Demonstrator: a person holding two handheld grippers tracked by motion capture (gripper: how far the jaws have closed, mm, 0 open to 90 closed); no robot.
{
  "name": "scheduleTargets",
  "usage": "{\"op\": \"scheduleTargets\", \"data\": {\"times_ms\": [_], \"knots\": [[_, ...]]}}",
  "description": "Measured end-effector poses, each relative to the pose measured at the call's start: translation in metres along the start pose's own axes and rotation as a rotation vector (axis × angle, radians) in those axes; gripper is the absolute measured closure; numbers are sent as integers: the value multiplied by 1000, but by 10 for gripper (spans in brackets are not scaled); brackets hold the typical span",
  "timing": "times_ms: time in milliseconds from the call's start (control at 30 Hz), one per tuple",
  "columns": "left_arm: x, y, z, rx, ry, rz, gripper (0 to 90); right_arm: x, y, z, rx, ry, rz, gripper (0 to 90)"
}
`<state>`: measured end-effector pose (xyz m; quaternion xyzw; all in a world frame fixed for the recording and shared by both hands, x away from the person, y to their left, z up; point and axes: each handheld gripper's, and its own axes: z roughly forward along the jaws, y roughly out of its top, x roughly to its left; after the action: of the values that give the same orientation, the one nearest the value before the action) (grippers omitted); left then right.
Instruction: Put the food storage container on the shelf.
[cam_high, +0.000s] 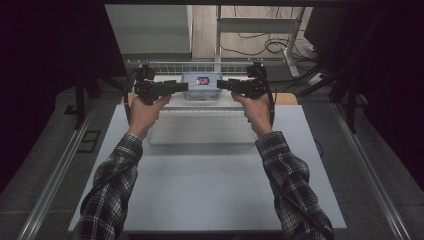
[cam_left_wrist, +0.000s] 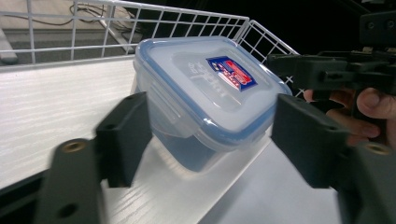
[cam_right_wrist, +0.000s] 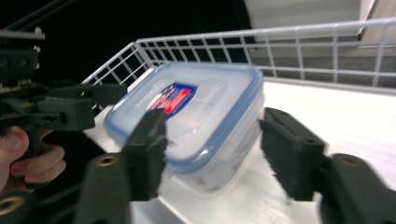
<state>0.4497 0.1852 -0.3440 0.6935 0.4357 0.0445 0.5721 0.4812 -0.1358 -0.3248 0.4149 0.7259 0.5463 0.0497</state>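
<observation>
A clear plastic box with a blue-rimmed snap lid and a red and blue label (cam_high: 202, 86) (cam_left_wrist: 210, 79) (cam_right_wrist: 196, 107) stands on a white shelf (cam_left_wrist: 56, 102) at the far side of the table. My left gripper (cam_high: 186, 86) (cam_left_wrist: 210, 135) comes at it from the left and my right gripper (cam_high: 219, 84) (cam_right_wrist: 215, 144) from the right. Both point inward at the box and are held level. In each gripper view the jaws straddle a corner of the box, with a gap showing at one pad, so both are open.
A white wire railing (cam_left_wrist: 140, 23) (cam_right_wrist: 299, 46) runs along the back and sides of the shelf. A translucent bin (cam_high: 200, 127) sits on the grey table (cam_high: 210, 190) in front of the shelf. Cables and a metal frame (cam_high: 260, 40) lie beyond.
</observation>
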Motion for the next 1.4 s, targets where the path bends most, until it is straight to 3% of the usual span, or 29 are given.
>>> {"op": "scheduleTargets", "data": {"times_ms": [200, 500, 1067, 1400], "knots": [[-5, -6, -5, 8, 18, 60, 169, 3, -7, -1, 13, 6, -40, 243], [-13, -17, -13, 13, 6, 124, 101, 10, -14, -7, 38, 1, -111, 193], [-33, -39, -21, 18, -10, 200, 41, 20, -33, -16, 67, 17, -193, 104], [-43, -54, -21, 20, 5, 255, 36, 28, -47, -22, 97, 16, -258, 72]]}}
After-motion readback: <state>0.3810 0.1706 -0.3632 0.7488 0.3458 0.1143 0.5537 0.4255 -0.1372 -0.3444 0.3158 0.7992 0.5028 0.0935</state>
